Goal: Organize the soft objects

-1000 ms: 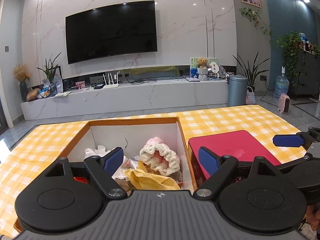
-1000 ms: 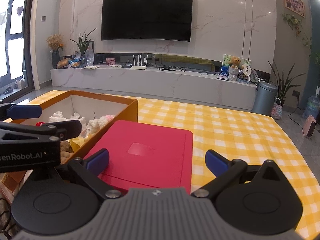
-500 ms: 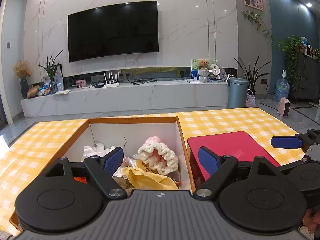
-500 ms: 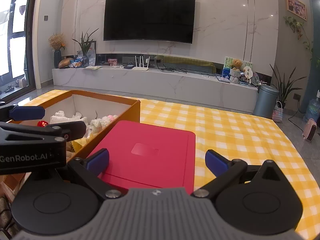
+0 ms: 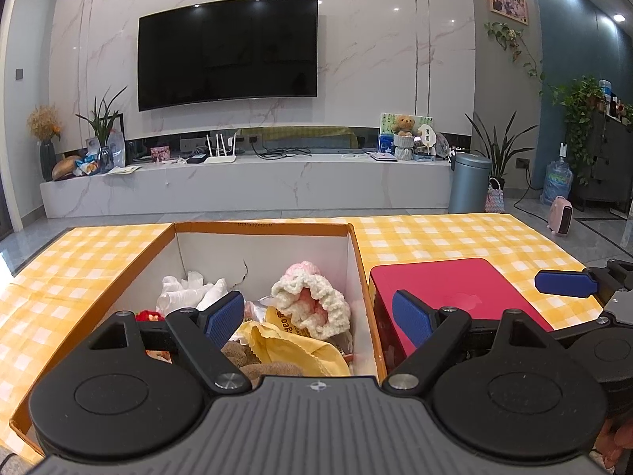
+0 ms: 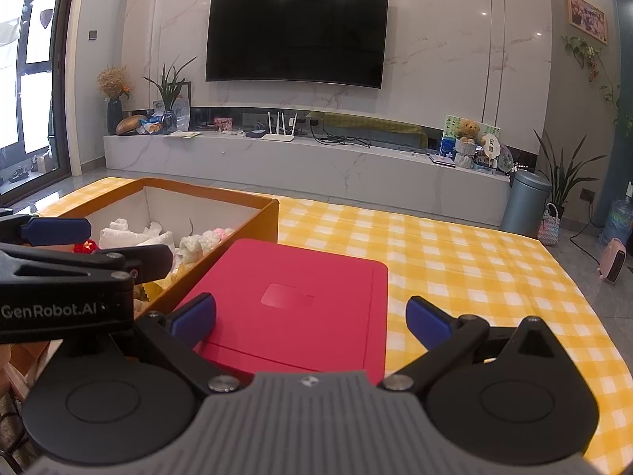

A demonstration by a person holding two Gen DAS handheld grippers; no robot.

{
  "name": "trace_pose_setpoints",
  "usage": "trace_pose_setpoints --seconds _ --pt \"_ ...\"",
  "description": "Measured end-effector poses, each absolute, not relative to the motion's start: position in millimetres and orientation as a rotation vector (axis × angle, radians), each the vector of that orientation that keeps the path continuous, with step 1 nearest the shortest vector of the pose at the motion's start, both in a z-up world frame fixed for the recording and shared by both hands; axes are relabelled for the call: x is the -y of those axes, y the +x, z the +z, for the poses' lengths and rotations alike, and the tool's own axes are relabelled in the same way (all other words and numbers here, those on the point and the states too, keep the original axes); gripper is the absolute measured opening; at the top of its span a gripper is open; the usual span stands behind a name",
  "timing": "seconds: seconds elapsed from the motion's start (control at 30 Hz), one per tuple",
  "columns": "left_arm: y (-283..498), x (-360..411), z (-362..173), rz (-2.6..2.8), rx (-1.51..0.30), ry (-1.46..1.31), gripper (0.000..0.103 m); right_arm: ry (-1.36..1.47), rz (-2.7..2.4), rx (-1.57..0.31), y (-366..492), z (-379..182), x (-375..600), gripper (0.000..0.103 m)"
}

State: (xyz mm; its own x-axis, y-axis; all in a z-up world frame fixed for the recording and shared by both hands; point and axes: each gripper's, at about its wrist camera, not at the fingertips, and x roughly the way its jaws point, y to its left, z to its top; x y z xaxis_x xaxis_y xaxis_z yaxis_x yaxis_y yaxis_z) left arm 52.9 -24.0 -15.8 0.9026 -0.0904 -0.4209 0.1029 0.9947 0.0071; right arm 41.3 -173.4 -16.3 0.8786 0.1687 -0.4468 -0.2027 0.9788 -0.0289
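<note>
An open orange cardboard box (image 5: 358, 253) with white inner walls stands on the table and holds several soft things: a pink-and-cream crocheted piece (image 5: 312, 303), white cloths (image 5: 186, 293), a yellow cloth (image 5: 292, 346), a brown plush (image 5: 241, 356) and something red (image 5: 149, 314). My left gripper (image 5: 318, 318) is open and empty, hovering over the box's near right part. My right gripper (image 6: 310, 316) is open and empty above a red lid (image 6: 300, 301), which lies right of the box (image 6: 233, 245). The lid also shows in the left wrist view (image 5: 447, 285).
A yellow-and-white checked cloth (image 6: 455, 261) covers the table. Beyond it are a marble TV bench (image 5: 245, 186), a wall TV (image 5: 227, 51), a grey bin (image 5: 469, 182), plants and a small pink heater (image 5: 560, 219) on the floor at right.
Both grippers have lifted and drawn back slightly; the views tilt a little upward. Jaws stay open and empty. The box, its contents and the red lid have not moved.
</note>
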Motion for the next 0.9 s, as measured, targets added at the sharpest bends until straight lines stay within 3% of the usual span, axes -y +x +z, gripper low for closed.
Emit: trace_pose_setpoints --seconds 0.9 --pt "54.9 20.7 -17.9 -0.079 -0.479 -0.016 0.099 -0.043 0.212 -0.461 41.5 -20.0 176.7 0.100"
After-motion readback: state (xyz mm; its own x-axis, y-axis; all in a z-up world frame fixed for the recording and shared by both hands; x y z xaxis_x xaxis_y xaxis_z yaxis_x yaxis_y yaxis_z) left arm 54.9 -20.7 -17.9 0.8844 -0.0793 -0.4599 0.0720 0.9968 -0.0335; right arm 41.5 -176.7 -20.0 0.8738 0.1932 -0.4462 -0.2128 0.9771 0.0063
